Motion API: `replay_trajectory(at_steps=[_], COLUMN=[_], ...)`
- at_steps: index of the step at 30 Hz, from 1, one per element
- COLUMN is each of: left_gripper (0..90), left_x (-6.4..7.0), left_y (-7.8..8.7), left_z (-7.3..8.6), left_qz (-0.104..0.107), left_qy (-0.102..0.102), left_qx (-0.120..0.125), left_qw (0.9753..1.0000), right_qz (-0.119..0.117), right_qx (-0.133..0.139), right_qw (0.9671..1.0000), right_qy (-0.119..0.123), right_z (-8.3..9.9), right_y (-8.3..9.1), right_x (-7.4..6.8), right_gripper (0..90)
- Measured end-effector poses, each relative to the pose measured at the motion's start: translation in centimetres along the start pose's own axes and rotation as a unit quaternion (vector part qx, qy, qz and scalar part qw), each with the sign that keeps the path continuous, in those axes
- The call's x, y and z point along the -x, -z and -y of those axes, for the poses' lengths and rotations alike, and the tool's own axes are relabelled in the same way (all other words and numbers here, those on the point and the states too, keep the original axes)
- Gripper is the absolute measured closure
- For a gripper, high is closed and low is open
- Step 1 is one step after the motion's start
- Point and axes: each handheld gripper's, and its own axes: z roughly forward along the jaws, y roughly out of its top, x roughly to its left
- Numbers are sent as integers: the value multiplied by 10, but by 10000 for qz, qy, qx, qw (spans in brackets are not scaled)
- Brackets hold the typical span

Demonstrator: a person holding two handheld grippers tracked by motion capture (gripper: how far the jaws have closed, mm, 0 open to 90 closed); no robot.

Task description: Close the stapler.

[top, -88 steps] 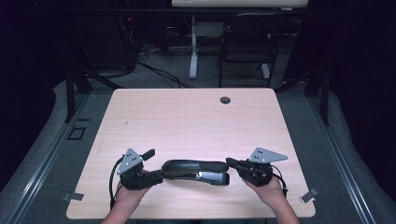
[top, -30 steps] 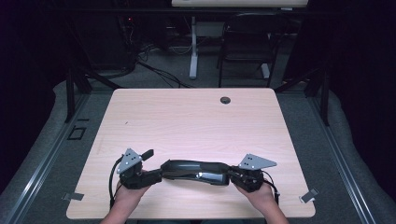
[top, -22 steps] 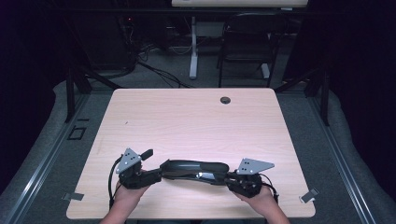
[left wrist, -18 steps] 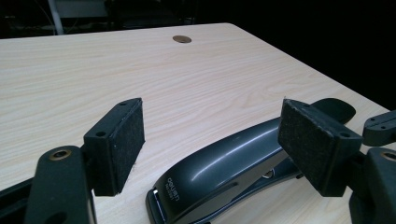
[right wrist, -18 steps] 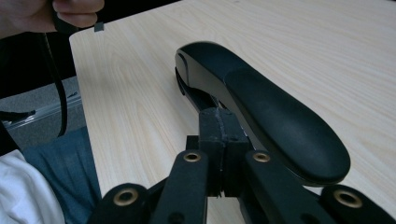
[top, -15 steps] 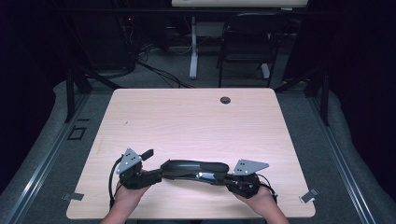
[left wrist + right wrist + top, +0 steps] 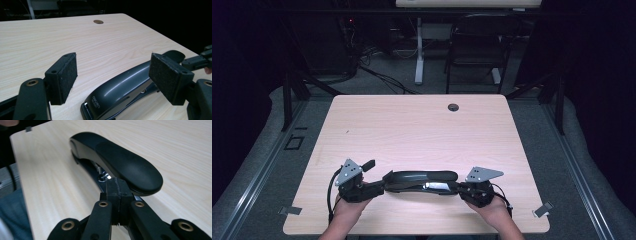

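Left tongs (image 7: 113,75) gape around the stapler (image 7: 422,181) (near table's front edge); right tongs (image 7: 117,192) pinch its base.

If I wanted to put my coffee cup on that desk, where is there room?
Nearly all of the table is bare, from the stapler up to the round hole by the far edge, and both side strips. Only the near edge is crowded: the left gripper, the stapler and the right gripper span it.

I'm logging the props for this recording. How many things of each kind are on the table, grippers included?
Staplers: 1, black
Grippers: 2, left and right
Total: 3, on the wooden table
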Motion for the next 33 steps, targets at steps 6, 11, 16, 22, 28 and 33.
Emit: replay_trajectory(at_steps=[6,11,16,22,28,33], left_gripper=[232,232,232,232,232,232], left_x=[-2,-5,-8,-6,-5,-6], left_y=[1,3,3,3,3,4], left_z=[1,0,0,-1,-1,-1], left_qz=[-26,-78,-90,-71,-64,-80], left_qy=[21,70,104,94,62,94], left_qx=[-12,7,34,51,32,48], left_qw=[10000,9999,9999,9999,10000,9999], right_qz=[-87,82,670,1182,1414,1569], right_qx=[140,402,558,593,620,605], right_qw=[9998,9989,9954,9893,9844,9814], right_qy=[-140,-235,-406,-617,-841,-921], right_z=[1,2,4,11,18,24], right_y=[2,19,37,51,60,65], right_x=[3,9,25,39,46,52], right_gripper=[900,882,822,691,607,554])
